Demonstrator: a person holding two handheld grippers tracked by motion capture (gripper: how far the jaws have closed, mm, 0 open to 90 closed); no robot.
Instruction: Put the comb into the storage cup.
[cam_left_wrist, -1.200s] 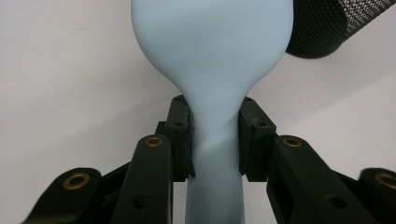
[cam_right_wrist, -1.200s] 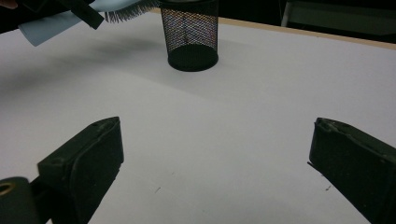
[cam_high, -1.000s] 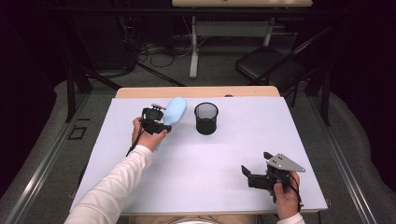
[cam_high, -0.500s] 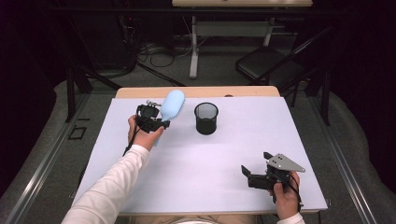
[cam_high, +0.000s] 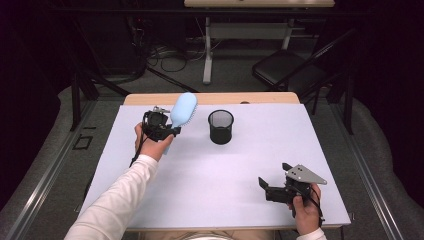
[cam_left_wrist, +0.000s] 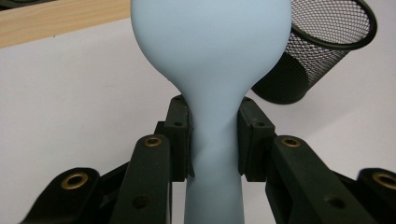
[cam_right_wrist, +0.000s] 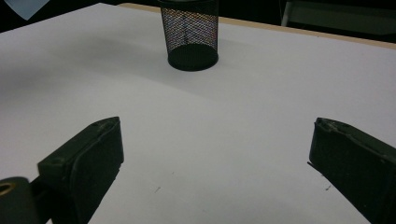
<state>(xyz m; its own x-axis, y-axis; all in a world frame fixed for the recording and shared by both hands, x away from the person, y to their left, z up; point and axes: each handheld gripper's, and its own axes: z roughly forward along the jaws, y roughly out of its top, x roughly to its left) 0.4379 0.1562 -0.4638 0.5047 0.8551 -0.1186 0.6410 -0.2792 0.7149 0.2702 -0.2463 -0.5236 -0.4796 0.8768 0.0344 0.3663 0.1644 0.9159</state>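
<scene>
The pale-blue hairbrush (cam_high: 183, 110) is held clear of the table (cam_high: 300, 130) by the left gripper (cam_high: 169, 131), jaws clamped on the narrow neck just below the oval head; in the left gripper view the brush (cam_left_wrist: 212, 60) is seen pinched betw. the two black pads (cam_left_wrist: 180, 135), w/ the handle running down out of frame. The neck is prob. picked as the grip spot since it's the thinnest part & the head's flare stops any slip. The brush is kept roughly upright, head up & leaning twd the far edge, just left of the black mesh cup (cam_high: 221, 127); judged as a carry pose so the handle end can be dropped into the cup, though that's inferred, not seen. The cup is stood upright, mouth open, near table centre-back, well apart from the right gripper (cam_high: 267, 186), which is parked near the front-right corner w/ jaws spread wide & nothing betw. them; the right gripper view is aimed across bare table at the cup (cam_right_wrist: 189, 35), so it's likely kept out of the way or ready to steady the cup. No brand, label or writing can be read on brush, cup, grippers or table
</scene>
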